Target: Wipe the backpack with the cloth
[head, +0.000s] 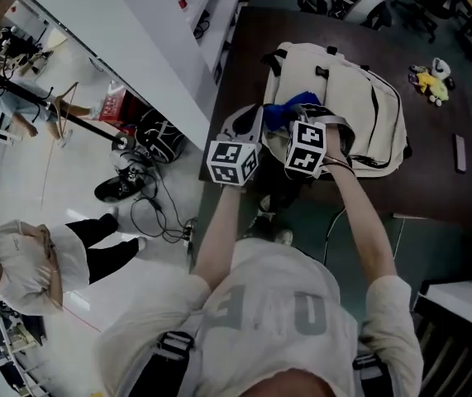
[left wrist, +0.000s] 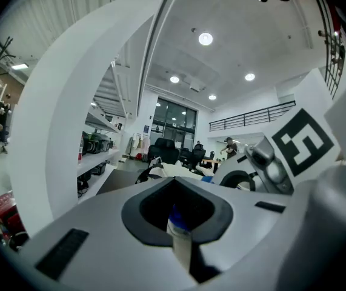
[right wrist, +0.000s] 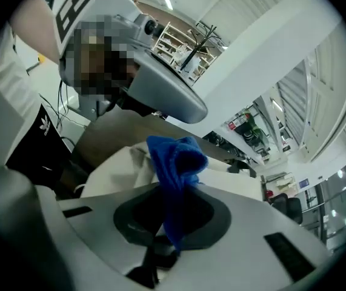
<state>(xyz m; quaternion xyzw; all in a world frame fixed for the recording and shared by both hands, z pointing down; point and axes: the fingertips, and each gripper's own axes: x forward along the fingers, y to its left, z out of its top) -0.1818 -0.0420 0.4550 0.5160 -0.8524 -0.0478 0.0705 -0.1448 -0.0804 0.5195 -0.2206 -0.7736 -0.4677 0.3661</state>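
The blue cloth [right wrist: 174, 162] is bunching up out of the right gripper [right wrist: 168, 238], whose jaws are clamping tight on it. It is hanging over the near left part of the cream backpack [head: 368, 98]; whether it is touching the fabric cannot be told. The backpack is lying flat on the dark table [head: 434, 188] in the upper middle of the head view. The left gripper [left wrist: 180, 229] is hovering just left of the right one at the backpack's near left corner, its jaws pressing together. A yellow toy [head: 430, 81] is lying at the table's upper right, well apart from the backpack. A person in white [head: 29, 263] is sitting at the lower left.
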